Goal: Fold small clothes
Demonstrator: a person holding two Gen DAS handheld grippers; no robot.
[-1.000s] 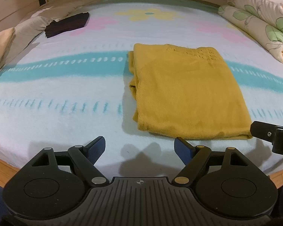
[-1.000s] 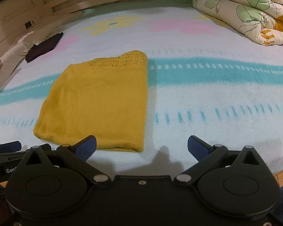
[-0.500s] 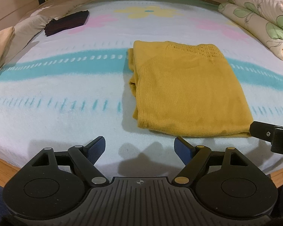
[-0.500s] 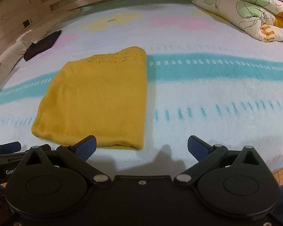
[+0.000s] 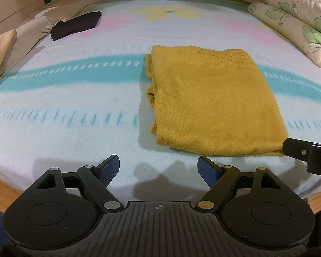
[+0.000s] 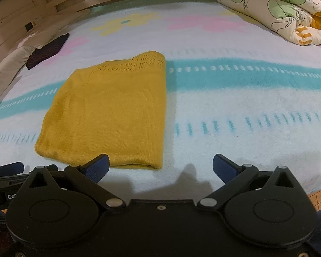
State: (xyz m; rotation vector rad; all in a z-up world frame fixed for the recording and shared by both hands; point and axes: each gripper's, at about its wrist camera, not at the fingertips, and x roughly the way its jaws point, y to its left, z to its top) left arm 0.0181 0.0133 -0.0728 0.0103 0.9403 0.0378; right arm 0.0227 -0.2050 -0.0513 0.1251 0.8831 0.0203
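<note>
Right of centre in my left wrist view, the folded mustard knit top lies flat on the bed, long axis running away, lacy edge farthest. My left claw gapes wide, empty.

Left of centre in my right wrist view, the top looks neatly rectangular. My right claw stands wide open, holding nothing.

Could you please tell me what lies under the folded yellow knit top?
The yellow knit top lies on the blanket, across its teal stripe. Its own lower layers show along one edge; anything beneath stays covered.
</note>
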